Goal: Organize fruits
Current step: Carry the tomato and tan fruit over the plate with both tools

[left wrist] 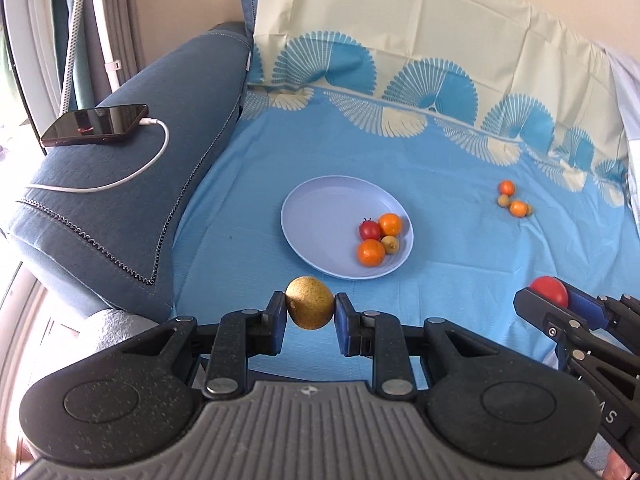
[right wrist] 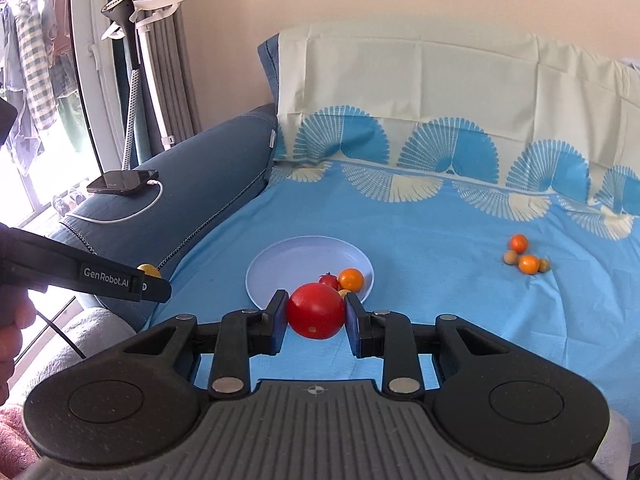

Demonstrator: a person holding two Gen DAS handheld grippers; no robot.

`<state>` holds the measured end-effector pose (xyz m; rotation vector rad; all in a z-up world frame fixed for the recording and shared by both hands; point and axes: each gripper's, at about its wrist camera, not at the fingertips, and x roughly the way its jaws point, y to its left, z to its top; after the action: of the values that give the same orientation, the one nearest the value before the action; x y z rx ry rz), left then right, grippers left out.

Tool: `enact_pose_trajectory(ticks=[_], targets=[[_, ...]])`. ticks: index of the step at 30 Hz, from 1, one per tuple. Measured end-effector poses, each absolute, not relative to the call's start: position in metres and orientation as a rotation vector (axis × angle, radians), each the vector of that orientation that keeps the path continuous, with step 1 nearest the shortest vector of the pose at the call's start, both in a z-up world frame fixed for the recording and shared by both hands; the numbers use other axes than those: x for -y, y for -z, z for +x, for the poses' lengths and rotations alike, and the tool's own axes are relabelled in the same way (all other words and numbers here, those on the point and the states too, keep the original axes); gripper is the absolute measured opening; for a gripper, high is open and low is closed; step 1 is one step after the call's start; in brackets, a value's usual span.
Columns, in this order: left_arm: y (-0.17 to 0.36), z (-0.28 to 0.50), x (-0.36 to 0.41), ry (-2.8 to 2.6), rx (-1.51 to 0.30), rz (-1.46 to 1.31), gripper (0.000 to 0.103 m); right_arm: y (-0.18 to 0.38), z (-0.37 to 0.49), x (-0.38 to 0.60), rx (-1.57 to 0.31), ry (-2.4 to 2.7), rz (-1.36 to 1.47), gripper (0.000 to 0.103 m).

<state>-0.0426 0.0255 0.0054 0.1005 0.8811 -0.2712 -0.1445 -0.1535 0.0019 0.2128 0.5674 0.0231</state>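
My left gripper (left wrist: 310, 306) is shut on a yellow-brown fruit (left wrist: 309, 302) and holds it above the blue cloth, just in front of the lilac plate (left wrist: 316, 216). The plate holds two oranges (left wrist: 371, 252), a small red tomato (left wrist: 369, 230) and a small green-brown fruit (left wrist: 390, 243). My right gripper (right wrist: 316, 312) is shut on a large red tomato (right wrist: 316, 311), in front of the plate (right wrist: 288, 264). It also shows at the right of the left wrist view (left wrist: 550, 296). Several small fruits (left wrist: 514, 200) lie loose on the cloth at the far right.
A blue sofa armrest (left wrist: 132, 184) at the left carries a black phone (left wrist: 96, 125) on a white charging cable (left wrist: 156, 156). The patterned cloth (left wrist: 440, 160) runs up the sofa back. A window and clothes steamer (right wrist: 130, 80) stand at the left.
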Motion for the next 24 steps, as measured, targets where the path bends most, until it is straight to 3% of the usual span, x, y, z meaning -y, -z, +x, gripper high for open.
enact_pose_trajectory(ticks=[24], targets=[[-0.0038,-0.0389,-0.0319,0.261,-0.880,0.071,0.028,-0.0049,-0.1438,0.1474,-0.583,-0.016,0.190,0.031]])
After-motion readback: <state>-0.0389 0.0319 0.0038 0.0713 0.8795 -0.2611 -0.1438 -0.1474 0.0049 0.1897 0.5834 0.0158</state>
